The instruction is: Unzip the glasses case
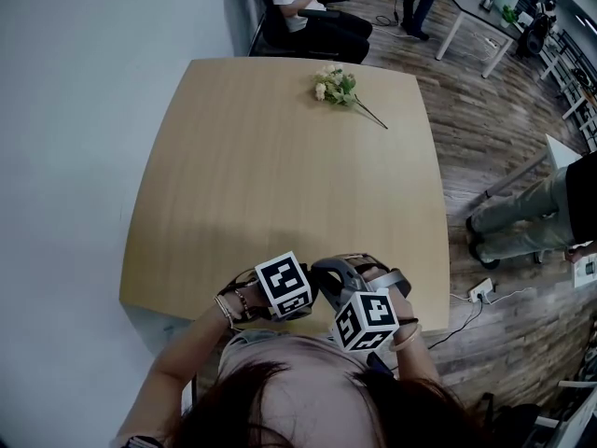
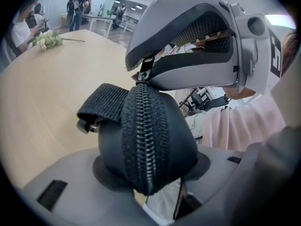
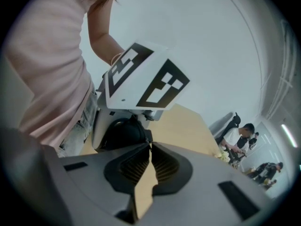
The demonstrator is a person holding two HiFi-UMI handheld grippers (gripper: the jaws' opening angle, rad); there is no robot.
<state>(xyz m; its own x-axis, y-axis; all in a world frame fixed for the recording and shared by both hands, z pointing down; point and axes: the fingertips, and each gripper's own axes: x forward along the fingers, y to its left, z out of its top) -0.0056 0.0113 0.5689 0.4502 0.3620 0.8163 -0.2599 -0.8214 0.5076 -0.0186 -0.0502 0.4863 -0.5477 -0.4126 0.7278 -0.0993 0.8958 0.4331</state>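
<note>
A person at the near edge of a pale wooden tabletop [image 1: 280,175] holds a black glasses case [image 2: 146,140] in the air close to the chest. The left gripper [image 2: 149,168] has its fingers clamped on the case's two sides, with the closed zip running up the middle. The right gripper [image 3: 149,147] has its fingers pinched together on the zip pull [image 2: 145,70] at the top of the case. A small bunch of flowers [image 1: 334,86] lies at the far end
</note>
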